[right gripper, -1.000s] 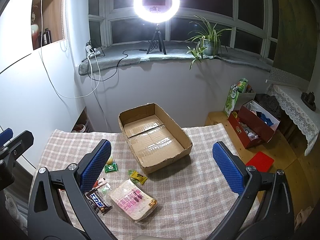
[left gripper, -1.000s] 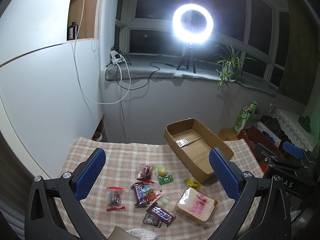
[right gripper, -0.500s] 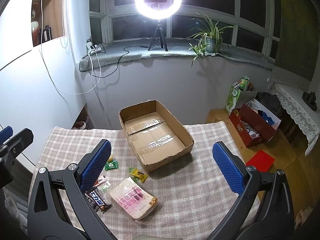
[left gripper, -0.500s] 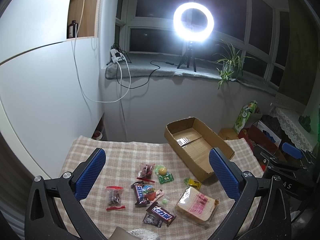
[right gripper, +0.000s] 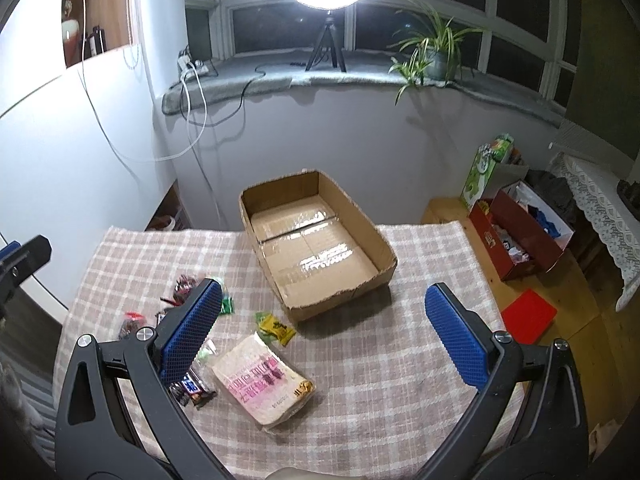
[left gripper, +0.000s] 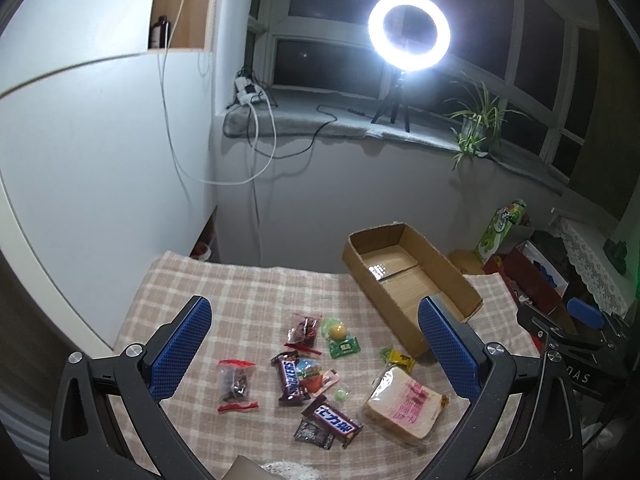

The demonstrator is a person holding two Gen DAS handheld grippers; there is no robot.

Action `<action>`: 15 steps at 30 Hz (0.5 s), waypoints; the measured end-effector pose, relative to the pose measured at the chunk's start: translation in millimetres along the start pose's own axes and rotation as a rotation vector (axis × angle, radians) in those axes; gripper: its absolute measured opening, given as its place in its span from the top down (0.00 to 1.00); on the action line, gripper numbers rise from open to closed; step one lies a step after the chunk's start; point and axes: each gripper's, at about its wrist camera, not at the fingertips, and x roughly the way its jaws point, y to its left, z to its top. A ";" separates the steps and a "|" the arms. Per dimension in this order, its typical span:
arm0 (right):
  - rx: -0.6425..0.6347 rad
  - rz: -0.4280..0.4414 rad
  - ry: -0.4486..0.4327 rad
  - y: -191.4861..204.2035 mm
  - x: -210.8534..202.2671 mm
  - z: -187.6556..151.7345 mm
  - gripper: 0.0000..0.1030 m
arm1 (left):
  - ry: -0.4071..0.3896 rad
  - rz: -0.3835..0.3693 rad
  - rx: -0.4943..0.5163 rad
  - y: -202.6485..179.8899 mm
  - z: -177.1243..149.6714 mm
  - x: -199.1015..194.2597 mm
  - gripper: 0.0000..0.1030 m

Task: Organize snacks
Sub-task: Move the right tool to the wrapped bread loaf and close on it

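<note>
Setting: night-dark windows behind a lit ring light (left gripper: 409,37) on a tripod, a potted plant (right gripper: 430,53) on the sill, and a table under a checked tablecloth (right gripper: 400,360).
Container: one open cardboard box (right gripper: 316,246) at the far edge of the table, right of centre; its floor is bare.
Progress: judged not yet begun. No snack is in the box; every item lies on the cloth at the near left.
Remaining: all snacks are to be moved, presumably into the box.
Count, chocolate bars: two, a Snickers bar (left gripper: 289,377) and a second dark bar (left gripper: 333,421) nearer the front edge.
Count, clear packets with red trim: two, one (left gripper: 237,385) toward the left edge, one (left gripper: 304,330) farther back.
Count, other items: one wrapped bread slice (left gripper: 404,405), one yellow candy (left gripper: 398,358), one green packet with a yellow ball (left gripper: 342,338), one small dark packet (left gripper: 314,434), one colourful packet (left gripper: 316,374) against the Snickers bar, one small green sweet (left gripper: 340,394).
Left gripper (left gripper: 316,356): jaws spread wide, nothing held, above the snack cluster.
Right gripper (right gripper: 326,336): jaws spread wide, nothing held, between bread slice and box.
</note>
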 end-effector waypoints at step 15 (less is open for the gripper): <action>0.090 0.101 0.241 -23.1 56.5 -38.8 0.00 | 0.225 -0.114 -0.094 19.9 -17.7 47.2 0.01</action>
